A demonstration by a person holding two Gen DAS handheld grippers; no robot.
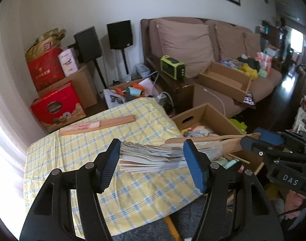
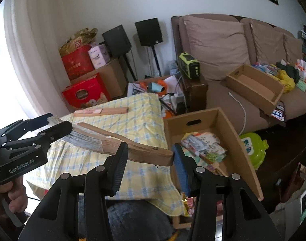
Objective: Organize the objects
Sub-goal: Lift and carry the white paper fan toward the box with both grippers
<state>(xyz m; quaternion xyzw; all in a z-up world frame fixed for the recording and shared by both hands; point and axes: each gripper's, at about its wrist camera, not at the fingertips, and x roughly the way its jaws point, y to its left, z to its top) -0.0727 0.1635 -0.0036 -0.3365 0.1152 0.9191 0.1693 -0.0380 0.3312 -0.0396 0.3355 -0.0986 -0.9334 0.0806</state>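
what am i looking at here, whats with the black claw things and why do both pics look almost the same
The black claws are two hand-held grippers, each worked by a person's hand. Each carries a wide-angle camera that looks along its fingers, so there is one picture per gripper.

Together they carry a folded paper fan with wooden ribs. The left gripper clamps its paper end; the right gripper clamps the wooden handle end.

Below is a table under a yellow checked cloth, with a second, closed fan lying on it. Beside the table stands an open cardboard box holding packets.
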